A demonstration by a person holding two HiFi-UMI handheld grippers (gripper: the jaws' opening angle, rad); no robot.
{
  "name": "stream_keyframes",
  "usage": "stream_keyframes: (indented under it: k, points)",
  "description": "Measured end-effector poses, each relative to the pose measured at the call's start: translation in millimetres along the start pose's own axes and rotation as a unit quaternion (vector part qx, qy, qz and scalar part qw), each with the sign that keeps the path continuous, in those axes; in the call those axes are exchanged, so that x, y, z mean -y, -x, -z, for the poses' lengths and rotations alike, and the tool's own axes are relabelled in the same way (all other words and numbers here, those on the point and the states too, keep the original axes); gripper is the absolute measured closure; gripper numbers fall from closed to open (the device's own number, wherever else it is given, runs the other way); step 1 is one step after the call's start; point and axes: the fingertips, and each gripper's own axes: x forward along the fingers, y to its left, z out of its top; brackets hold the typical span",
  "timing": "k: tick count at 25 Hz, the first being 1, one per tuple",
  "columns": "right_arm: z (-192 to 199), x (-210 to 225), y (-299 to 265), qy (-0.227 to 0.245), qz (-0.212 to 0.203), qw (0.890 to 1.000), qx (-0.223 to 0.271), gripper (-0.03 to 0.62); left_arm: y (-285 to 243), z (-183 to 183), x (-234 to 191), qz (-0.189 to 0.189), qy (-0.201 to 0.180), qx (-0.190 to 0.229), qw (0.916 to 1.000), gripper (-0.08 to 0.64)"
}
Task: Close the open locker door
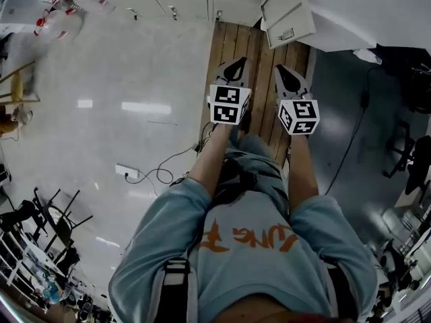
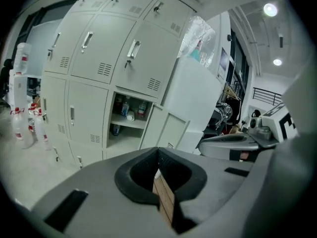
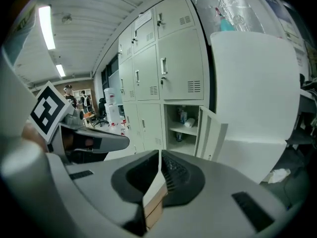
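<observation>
A bank of pale grey lockers (image 2: 99, 58) stands ahead. One lower compartment (image 2: 127, 118) is open, with bottles on its shelf. Its door (image 2: 168, 129) swings out to the right and also shows in the right gripper view (image 3: 212, 135) and at the top of the head view (image 1: 287, 13). My left gripper (image 1: 237, 63) and right gripper (image 1: 287, 74) are held side by side over wooden floor planks (image 1: 261, 52), well short of the door. Both are shut with nothing between the jaws. In their own views the left gripper (image 2: 158, 151) and right gripper (image 3: 159, 155) point towards the lockers.
A tall white cabinet (image 3: 252, 98) stands right of the open door. Red-capped bottles (image 2: 21, 118) cluster at the lockers' left end. A power strip with cables (image 1: 128, 172) lies on the glossy floor. Chairs (image 1: 54, 221) stand at the lower left.
</observation>
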Motion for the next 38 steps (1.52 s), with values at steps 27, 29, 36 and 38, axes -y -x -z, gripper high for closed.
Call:
stream_keyframes:
  k: [27,29,36,38]
  points:
    - [112.6,138.3,-92.5,-0.083,0.028,0.996,-0.016,0.558,-165.8,76.0,13.2,0.042,-0.005,-0.049,0.9979,0.538]
    - [115.4,145.9,-98.9,-0.083,0.026,0.996,-0.011,0.558,-172.5,78.4,14.7,0.044,-0.008,-0.050,0.9977,0.538]
    - [127.6,155.1,-128.4,0.002,0.003,0.999,-0.039,0.555,-188.4,88.8,11.3,0.042,-0.003,-0.055,0.9976,0.538]
    - [130.7,156.3,-135.6,0.021,-0.013,0.999,-0.045,0.531,-194.1,92.4,10.6,0.042,-0.002,-0.057,0.9975,0.538]
